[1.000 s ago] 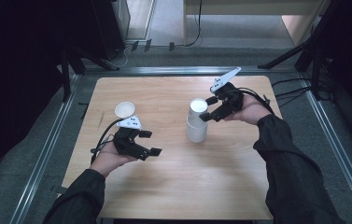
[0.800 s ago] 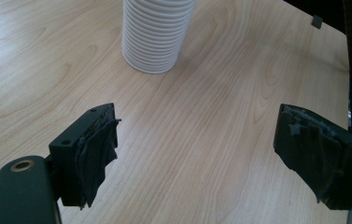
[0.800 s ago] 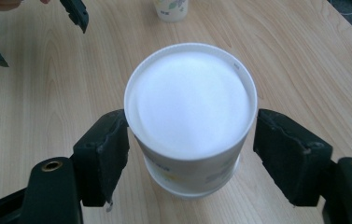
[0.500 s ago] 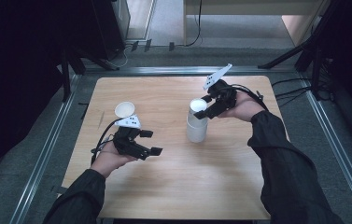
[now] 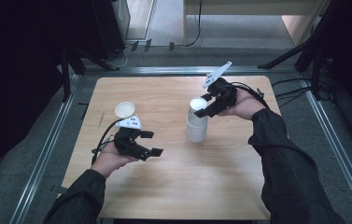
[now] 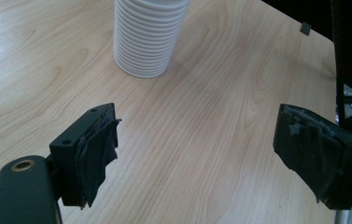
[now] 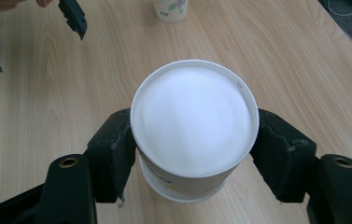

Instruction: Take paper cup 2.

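Right gripper at the far right of the wooden table, jaws just closed in on the top paper cup of the white cup stack; both pads pressed against that cup's sides just under the rim, one left and one right in the right gripper view. Stack upright near the table's middle, a little right of centre. Left gripper low over the near-left part of the table, jaws spread wide with nothing between them, aimed toward the stack but well apart from it. Single paper cup standing just beyond the left gripper, far left.
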`<state>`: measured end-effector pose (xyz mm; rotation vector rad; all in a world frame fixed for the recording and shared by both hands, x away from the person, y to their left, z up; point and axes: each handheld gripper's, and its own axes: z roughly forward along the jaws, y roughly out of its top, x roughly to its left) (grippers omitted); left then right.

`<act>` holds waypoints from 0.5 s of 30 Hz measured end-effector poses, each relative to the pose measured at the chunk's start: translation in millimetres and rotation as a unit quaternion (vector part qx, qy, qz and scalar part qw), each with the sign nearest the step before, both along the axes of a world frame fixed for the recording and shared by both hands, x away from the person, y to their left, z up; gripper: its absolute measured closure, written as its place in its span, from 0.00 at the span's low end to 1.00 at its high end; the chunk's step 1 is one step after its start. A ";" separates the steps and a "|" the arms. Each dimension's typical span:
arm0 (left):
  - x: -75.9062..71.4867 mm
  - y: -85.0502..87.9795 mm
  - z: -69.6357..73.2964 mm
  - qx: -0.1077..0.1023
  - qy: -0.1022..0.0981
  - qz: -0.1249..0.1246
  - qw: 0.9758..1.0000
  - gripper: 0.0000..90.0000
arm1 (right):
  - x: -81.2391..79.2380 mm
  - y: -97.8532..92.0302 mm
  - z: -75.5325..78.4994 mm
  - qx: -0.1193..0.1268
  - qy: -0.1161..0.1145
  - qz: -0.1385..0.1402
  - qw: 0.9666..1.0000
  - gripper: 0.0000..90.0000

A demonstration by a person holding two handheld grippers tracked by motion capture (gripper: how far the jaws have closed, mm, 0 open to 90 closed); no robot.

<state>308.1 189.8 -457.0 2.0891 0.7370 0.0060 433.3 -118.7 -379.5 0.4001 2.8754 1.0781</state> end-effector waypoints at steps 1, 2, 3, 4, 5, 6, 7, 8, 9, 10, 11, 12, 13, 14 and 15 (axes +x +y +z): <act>0.2 0.1 -0.1 0.001 -0.001 0.000 1.000 0.16 | -0.1 0.2 1.1 0.002 -0.003 0.002 1.000 0.39; 0.4 0.3 -0.1 0.001 0.000 0.000 1.000 0.16 | -0.5 0.3 2.6 0.001 -0.004 0.001 1.000 0.39; 0.5 0.9 0.1 0.000 0.000 0.001 1.000 0.16 | -0.6 0.4 6.1 0.002 -0.004 0.001 1.000 0.39; 0.5 0.9 0.1 0.000 0.000 0.001 1.000 0.16 | -0.6 0.4 7.9 0.004 -0.006 0.001 1.000 0.39; 0.6 1.1 0.1 -0.001 0.000 0.002 1.000 0.16 | -0.6 0.4 7.9 0.004 -0.006 0.001 1.000 0.39; 0.6 1.4 0.2 -0.002 0.000 0.002 1.000 0.16 | -0.7 0.2 10.1 0.006 -0.005 0.000 1.000 0.39; 0.7 1.5 0.2 -0.002 -0.001 0.003 1.000 0.16 | -0.9 0.0 12.2 0.007 -0.005 0.001 1.000 0.39; 0.8 1.6 0.1 -0.002 -0.001 0.004 1.000 0.16 | -1.2 -0.1 15.0 0.007 -0.008 0.002 1.000 0.39; 0.8 1.6 0.1 -0.003 -0.001 0.004 1.000 0.16 | -1.8 -0.1 17.4 0.008 -0.008 0.003 1.000 0.39; 0.9 1.6 0.1 -0.003 -0.001 0.004 1.000 0.16 | -2.5 0.1 19.3 0.008 -0.010 0.003 1.000 0.39; 0.9 1.6 0.1 -0.002 -0.002 0.003 1.000 0.16 | -4.1 0.4 24.6 0.007 -0.013 0.004 1.000 0.39; 1.0 1.5 0.0 -0.001 -0.001 0.003 1.000 0.16 | -4.8 0.6 27.2 0.008 -0.014 0.004 1.000 0.39; 1.0 1.5 -0.1 -0.001 -0.001 0.003 1.000 0.16 | -4.8 0.6 27.2 0.008 -0.014 0.004 1.000 0.39; 1.4 1.9 -0.2 -0.001 -0.001 0.004 1.000 0.16 | -5.9 0.7 32.8 0.008 -0.020 0.006 1.000 0.39; 1.4 1.9 -0.2 -0.001 -0.001 0.004 1.000 0.16 | -5.9 0.7 32.8 0.008 -0.020 0.006 1.000 0.39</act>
